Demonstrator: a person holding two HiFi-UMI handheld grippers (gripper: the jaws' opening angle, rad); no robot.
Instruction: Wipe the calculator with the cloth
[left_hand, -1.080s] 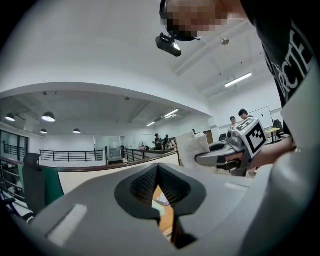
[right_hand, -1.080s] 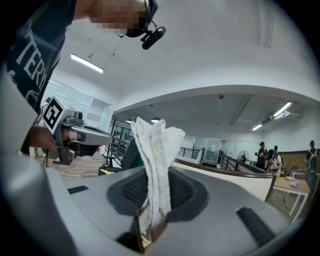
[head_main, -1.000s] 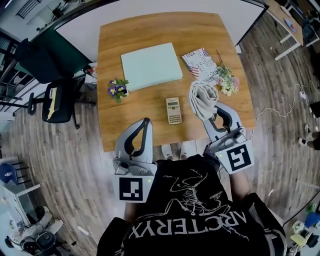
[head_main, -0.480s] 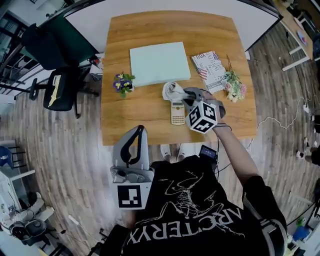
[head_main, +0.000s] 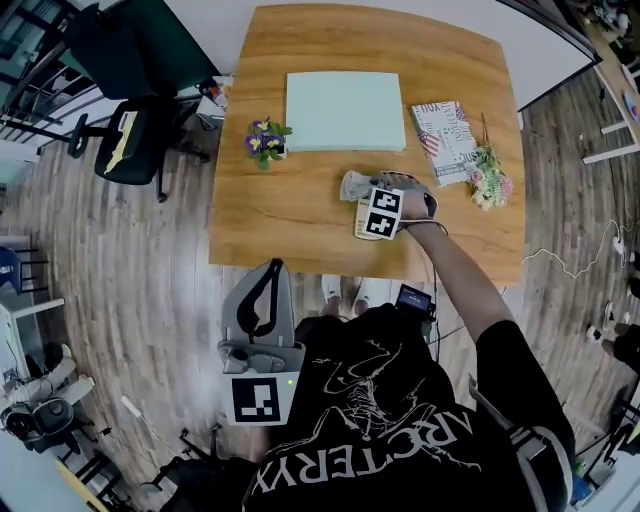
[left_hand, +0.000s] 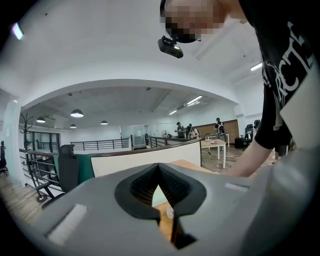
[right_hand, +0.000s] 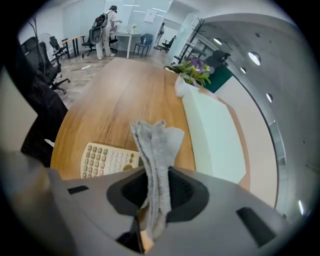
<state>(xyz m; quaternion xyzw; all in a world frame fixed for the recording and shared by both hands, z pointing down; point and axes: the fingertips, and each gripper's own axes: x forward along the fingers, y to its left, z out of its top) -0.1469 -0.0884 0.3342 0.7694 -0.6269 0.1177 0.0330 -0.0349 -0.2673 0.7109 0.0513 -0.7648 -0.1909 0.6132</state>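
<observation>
Calculator (right_hand: 107, 161) lies flat on the wooden table (right_hand: 115, 100), just left of and below the right gripper (right_hand: 154, 192), whose jaws are clamped on the grey cloth (right_hand: 157, 142). From above, that gripper hides most of the calculator. The left gripper (left_hand: 158, 170), jaws together and empty, hangs short of the table's near edge.

the person's black shirt (head_main: 372, 405) bears "arc'teryx" in pale letters; no other print is legible.
</observation>
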